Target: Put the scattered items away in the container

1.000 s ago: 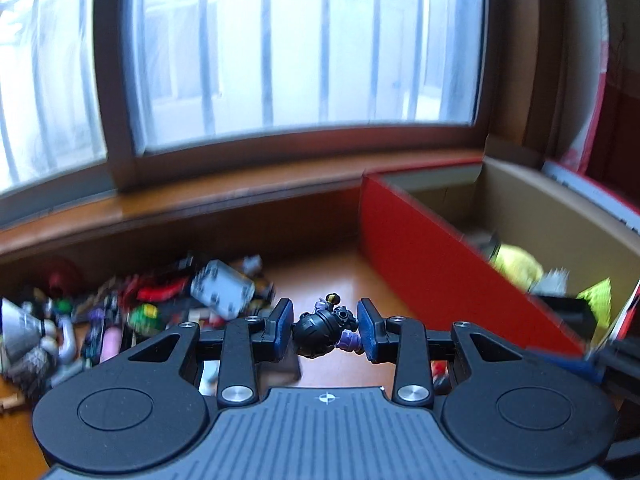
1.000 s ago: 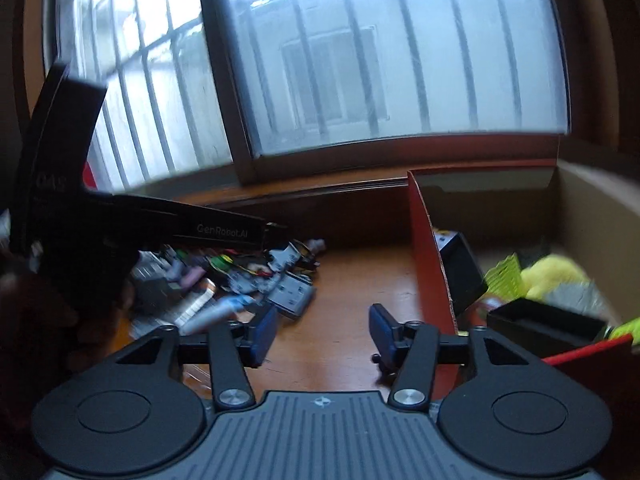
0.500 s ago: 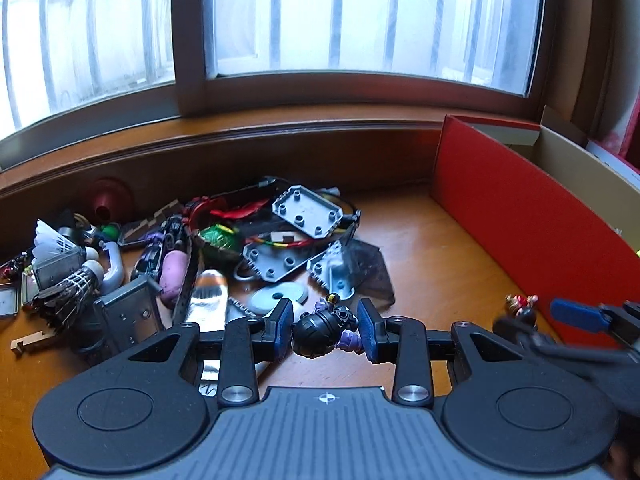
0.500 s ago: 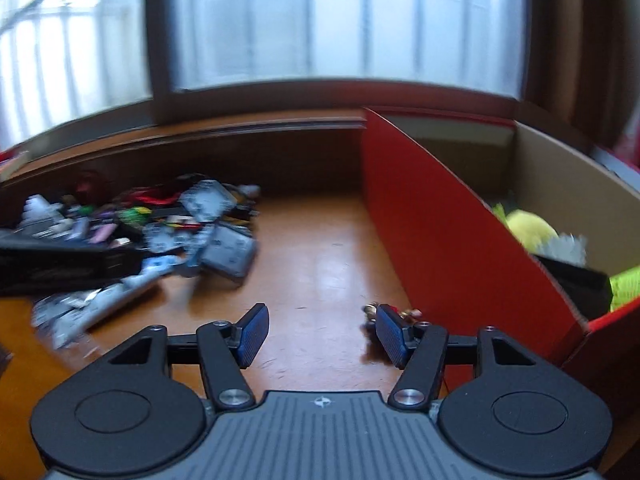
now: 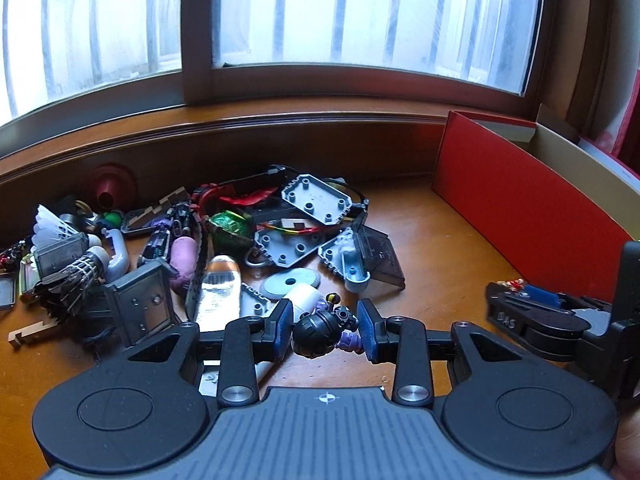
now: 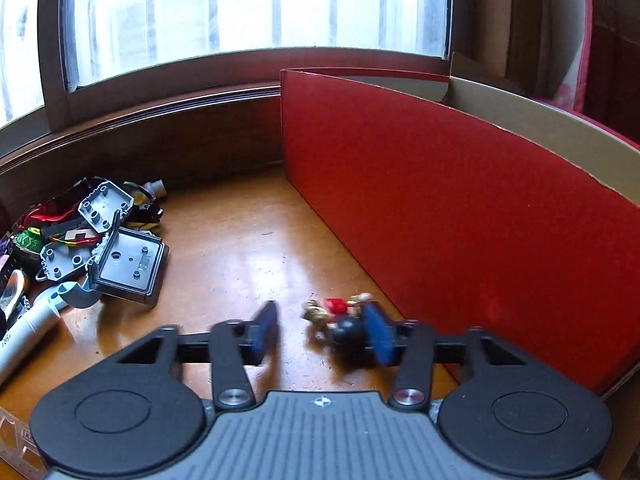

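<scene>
Round glossy black figurine (image 5: pixel 318 334) between jaws

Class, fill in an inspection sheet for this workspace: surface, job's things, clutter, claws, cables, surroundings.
Surface: glossy brown wooden tabletop.
Job's things: red cardboard box at right; small red-and-gold figurine lying on the wood beside it.
Clutter: heap of grey plastic plates, tubes and shuttlecocks at left.
Claws: left claw shut on a black round toy figure; right claw open around the figurine.
Cables: nothing seen.
Surroundings: barred window above a wooden sill.
</scene>
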`<state>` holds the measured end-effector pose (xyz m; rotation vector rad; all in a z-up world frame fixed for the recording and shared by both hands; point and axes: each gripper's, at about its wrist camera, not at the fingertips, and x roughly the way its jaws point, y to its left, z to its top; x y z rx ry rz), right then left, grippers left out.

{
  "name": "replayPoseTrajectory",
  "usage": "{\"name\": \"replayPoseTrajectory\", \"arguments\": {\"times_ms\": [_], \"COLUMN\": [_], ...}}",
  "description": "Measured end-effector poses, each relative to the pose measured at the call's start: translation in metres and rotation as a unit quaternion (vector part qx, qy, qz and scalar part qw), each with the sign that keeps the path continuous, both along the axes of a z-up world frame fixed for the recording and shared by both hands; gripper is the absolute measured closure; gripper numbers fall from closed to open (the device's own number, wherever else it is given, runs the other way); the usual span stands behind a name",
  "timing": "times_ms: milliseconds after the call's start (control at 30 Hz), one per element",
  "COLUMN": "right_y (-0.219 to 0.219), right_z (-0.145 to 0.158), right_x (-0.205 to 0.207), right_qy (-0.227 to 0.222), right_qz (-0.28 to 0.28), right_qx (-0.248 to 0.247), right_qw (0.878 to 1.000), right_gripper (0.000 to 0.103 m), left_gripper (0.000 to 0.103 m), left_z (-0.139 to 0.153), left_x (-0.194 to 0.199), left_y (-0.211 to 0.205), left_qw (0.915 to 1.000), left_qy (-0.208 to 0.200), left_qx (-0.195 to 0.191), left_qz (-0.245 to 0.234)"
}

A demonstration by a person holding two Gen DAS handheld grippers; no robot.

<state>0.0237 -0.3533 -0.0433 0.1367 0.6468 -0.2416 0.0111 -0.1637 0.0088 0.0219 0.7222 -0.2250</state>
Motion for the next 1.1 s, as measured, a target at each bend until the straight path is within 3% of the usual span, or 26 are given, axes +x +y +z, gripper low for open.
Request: {"name": "replayPoseTrajectory", "arguments": {"times_ms": [233,433,833,1100], "right_y": [-0.009,-0.013,-0.032,-0.077], "right_z": [0.011,0.030,0.098,0.126], "right_x": [-0.009,-0.028,-0.054,-0.069], "right_qy": [-0.004,-0.039,-0.115,-0.157], "right_qz": [0.036,0.081,0.154,0.145], "right_qx": [0.050,0.071,0.078,0.072], "right_qw": [0.998,0.993,0.978,0.974], "right_gripper": [0.068,0.068,0.068,0.068], "left_gripper": [0.067,0.067,0.067,0.067], "left_z": [0.003,0.010,0.033,0.055], "left_x": [0.002,0.004,0.008,0.021], "left_y": [0.002,-0.012,-0.052,-0.100], "left_qw": [1.0000,0.9999,0.9985,0.9950], "left_qy": [-0.003,-0.012,-0.040,-0.066], "left_qx": [-0.002,0.002,0.009,0.005], "left_qz": [0.004,-0.007,-0.036,-0.074]}}
